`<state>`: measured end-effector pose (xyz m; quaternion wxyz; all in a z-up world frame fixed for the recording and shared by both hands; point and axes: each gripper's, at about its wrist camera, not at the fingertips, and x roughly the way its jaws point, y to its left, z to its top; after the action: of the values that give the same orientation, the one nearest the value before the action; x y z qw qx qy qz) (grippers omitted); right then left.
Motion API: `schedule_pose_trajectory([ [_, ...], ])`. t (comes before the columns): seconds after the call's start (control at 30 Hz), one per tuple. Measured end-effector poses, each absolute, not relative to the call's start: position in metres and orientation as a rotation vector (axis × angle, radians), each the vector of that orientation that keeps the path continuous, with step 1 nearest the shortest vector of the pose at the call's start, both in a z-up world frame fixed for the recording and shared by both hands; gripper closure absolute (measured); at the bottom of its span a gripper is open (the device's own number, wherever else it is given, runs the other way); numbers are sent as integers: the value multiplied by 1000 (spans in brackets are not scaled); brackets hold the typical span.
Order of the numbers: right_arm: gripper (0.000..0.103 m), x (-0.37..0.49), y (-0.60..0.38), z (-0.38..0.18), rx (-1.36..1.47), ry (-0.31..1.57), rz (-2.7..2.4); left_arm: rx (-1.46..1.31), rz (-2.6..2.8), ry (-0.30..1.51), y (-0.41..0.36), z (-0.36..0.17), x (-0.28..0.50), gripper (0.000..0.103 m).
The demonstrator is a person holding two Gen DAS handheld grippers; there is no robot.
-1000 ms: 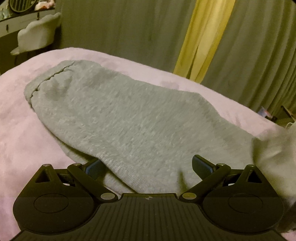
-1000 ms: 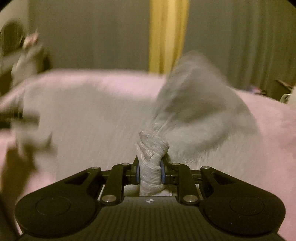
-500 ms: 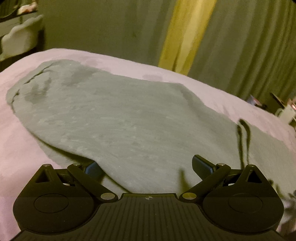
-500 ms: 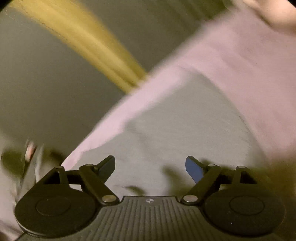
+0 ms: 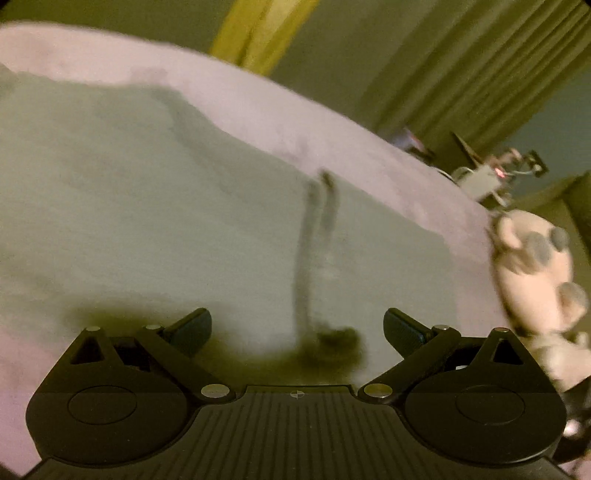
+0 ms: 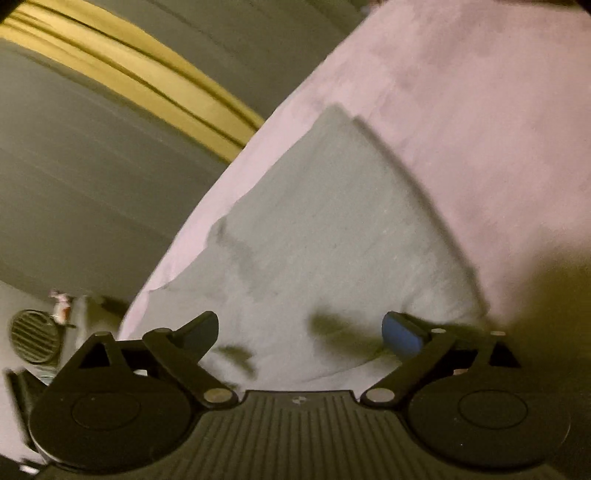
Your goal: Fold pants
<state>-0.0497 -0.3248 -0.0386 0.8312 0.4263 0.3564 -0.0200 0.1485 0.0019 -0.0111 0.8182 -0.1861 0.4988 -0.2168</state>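
On a bed covered with a pale pink blanket [image 5: 332, 122], grey pants [image 5: 155, 206] lie spread flat, filling most of the left wrist view. A dark drawstring [image 5: 306, 266] trails down the fabric toward the camera. The left gripper [image 5: 297, 328] hovers just above the near edge of the pants, its jaws spread wide with nothing between them. At the right edge of this view a hand [image 5: 532, 266] with grey painted nails shows, blurred.

The right wrist view is tilted, so the bed slants across the picture. There the pants [image 6: 332, 229] lie on the blanket [image 6: 480, 110], one folded edge running along the pink. The right gripper [image 6: 299, 332] is above the cloth, its jaws opening wide and gripping nothing.

Behind the bed hang grey-green curtains [image 5: 461, 74] with a yellow curtain panel [image 5: 258, 33] between them. Small cluttered objects [image 5: 491, 173], too blurred to identify, sit beyond the far side of the bed. A round vented object [image 6: 33, 336] appears at the lower left of the right view.
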Motion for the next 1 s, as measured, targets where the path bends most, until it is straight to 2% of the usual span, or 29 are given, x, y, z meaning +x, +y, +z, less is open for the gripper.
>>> schedule_pose_trajectory([
  [0.07, 5, -59, -331, -37, 898, 725, -74, -423, -512, 1092, -12, -13, 150, 1],
  [0.13, 5, -61, -337, -41, 929, 709, -71, -385, -503, 1141, -28, -18, 152, 8],
  [0.2, 4, -59, -337, -43, 923, 713, -80, -349, -484, 1206, -40, -27, 155, 37],
  [0.23, 4, -53, -328, -48, 906, 718, -83, -366, -484, 1247, -42, -32, 156, 41],
  [0.3, 4, -48, -319, -51, 854, 729, -87, -414, -483, 1305, -42, -43, 156, 61],
  [0.33, 4, -48, -317, -50, 832, 734, -89, -416, -473, 1306, -43, -44, 155, 65],
  [0.37, 4, -48, -315, -49, 814, 738, -92, -397, -460, 1294, -43, -44, 153, 78],
  [0.5, 4, -48, -314, -48, 814, 719, -95, -439, -477, 1248, -34, -35, 140, 90],
  [0.63, 4, -52, -316, -45, 819, 692, -81, -518, -524, 1195, -14, -27, 123, 91],
  [0.73, 4, -53, -319, -46, 836, 698, -60, -424, -447, 1237, -7, -45, 115, 92],
  [0.8, 4, -51, -319, -47, 842, 715, -55, -394, -421, 1237, -1, -52, 114, 87],
  [0.87, 4, -52, -319, -47, 839, 709, -47, -394, -426, 1210, 1, -45, 115, 76],
  [0.93, 4, -51, -318, -47, 839, 711, -60, -346, -427, 1132, -2, -28, 116, 59],
  [0.97, 4, -51, -318, -47, 843, 710, -62, -322, -434, 1089, -4, -18, 118, 40],
  [1.0, 4, -51, -319, -47, 848, 705, -64, -305, -444, 1043, -7, -7, 121, 27],
])
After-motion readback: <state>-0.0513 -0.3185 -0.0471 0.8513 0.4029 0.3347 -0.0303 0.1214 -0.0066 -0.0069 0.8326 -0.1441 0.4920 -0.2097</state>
